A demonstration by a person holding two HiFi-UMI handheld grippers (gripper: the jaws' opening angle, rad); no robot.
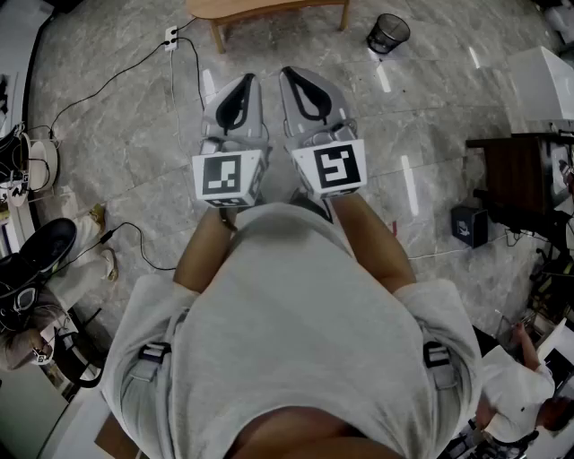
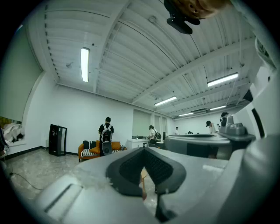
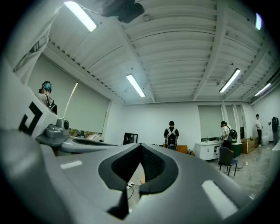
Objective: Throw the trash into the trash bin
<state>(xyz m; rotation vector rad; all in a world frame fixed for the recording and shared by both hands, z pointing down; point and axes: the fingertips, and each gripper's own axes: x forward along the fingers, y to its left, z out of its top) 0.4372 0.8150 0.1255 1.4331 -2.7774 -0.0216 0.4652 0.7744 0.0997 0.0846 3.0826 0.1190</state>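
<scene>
A black mesh trash bin [image 1: 387, 33] stands on the grey stone floor at the far right, beyond both grippers. I hold my left gripper [image 1: 244, 81] and right gripper [image 1: 296, 73] level, side by side in front of my body. Each is shut with its tips touching, and nothing is between the jaws. In the left gripper view the gripper [image 2: 143, 151] points across a large room towards an orange sofa [image 2: 94, 148]. The right gripper [image 3: 140, 145] points the same way. I see no trash in either gripper.
A low wooden table [image 1: 269, 9] stands straight ahead, with a power strip [image 1: 170, 36] and cables to its left. A dark cabinet [image 1: 520, 175] and a small black box [image 1: 469, 224] are at the right. Pale scraps [image 1: 94, 215] lie at the left. Several people stand across the room.
</scene>
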